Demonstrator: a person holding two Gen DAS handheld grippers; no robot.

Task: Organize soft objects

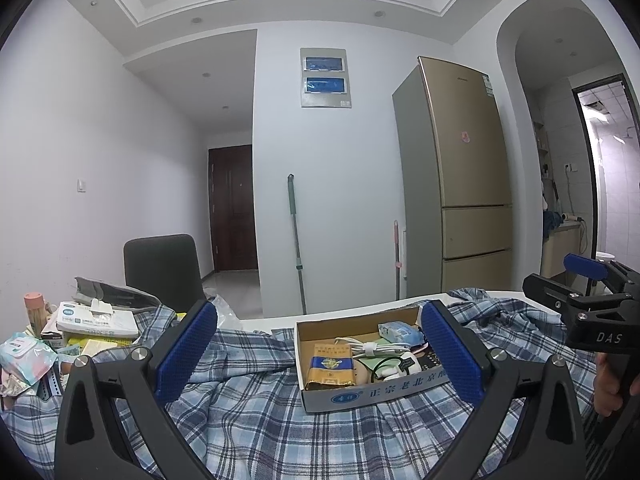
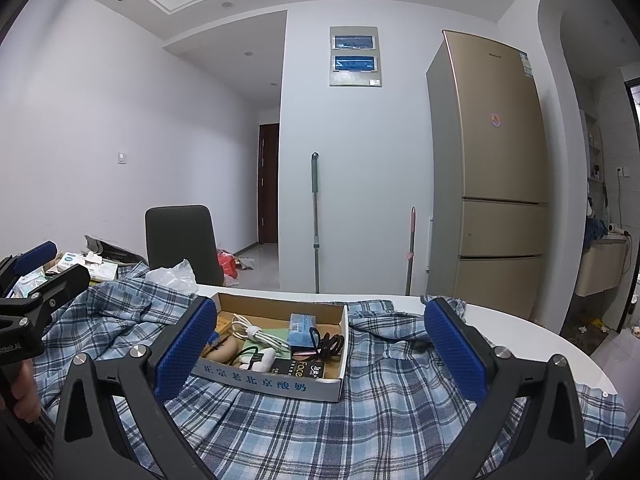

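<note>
1. Your plaid shirt (image 1: 256, 412) lies spread and rumpled over the white table (image 2: 516, 332), covering most of it; its far edge bunches up just behind the cardboard box (image 2: 276, 380)
2. The cardboard box sits right on top of the shirt, near its middle, with cloth showing on every side of the box
3. Inside the box you have a coiled white cable (image 2: 256, 330), a blue packet (image 2: 302, 326), a black cord (image 2: 330, 344) and, at the box's left end, a yellow-and-blue carton (image 1: 330, 364)
4. Your left gripper (image 1: 320, 356) hovers just in front of the box with its jaws spread wide, as wide as the box is long, holding nothing; its right finger overlaps the box's right end in view
5. Your right gripper (image 2: 320, 352) also hangs in front of the box, jaws wide apart and empty, the left finger overlapping the box's left end, the right finger over shirt cloth
6. Left of the box, past the shirt's edge, sit a tissue pack (image 1: 98, 318) and a wet-wipe pouch (image 1: 26, 354)
7. Behind the box stand a dark chair (image 2: 182, 240), a green-handled mop (image 2: 316, 220) and a gold fridge (image 2: 492, 176)
</note>
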